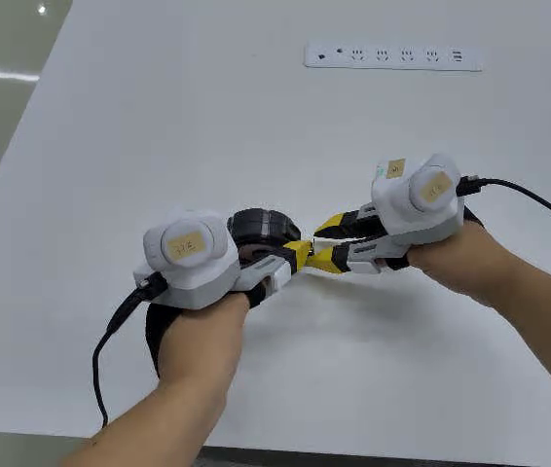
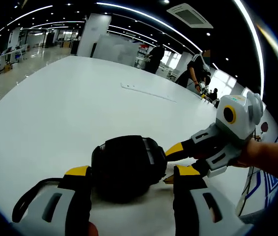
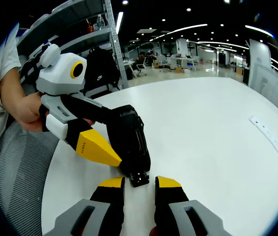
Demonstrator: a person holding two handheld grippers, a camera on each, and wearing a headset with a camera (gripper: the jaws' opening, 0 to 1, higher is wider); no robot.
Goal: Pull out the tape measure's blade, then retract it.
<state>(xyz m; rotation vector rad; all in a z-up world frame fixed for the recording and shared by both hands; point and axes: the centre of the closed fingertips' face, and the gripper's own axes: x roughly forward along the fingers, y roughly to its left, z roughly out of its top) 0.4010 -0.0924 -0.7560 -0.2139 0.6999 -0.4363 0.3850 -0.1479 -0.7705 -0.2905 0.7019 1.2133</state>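
The left gripper has its 2 yellow-tipped jaws closed around the black tape measure, 1 jaw on each side of the round case, holding it just over the white table. In the right gripper view, one of these yellow tips presses flat against the side of the case. The blade stays wound inside the case, and what looks like its small dark end tab pokes out at the mouth.

The right gripper points straight at that mouth from the opposite side. Its 2 jaws stand slightly apart with the tab just ahead of and between their tips, and a narrow gap shows on each side of it. In the head view, its yellow tips sit above and below the mouth of the case, right beside the tip of the left gripper.

A hand grips each tool from behind, and a black cable trails from the left one. Far beyond both grippers, a white power strip lies flat on the table.
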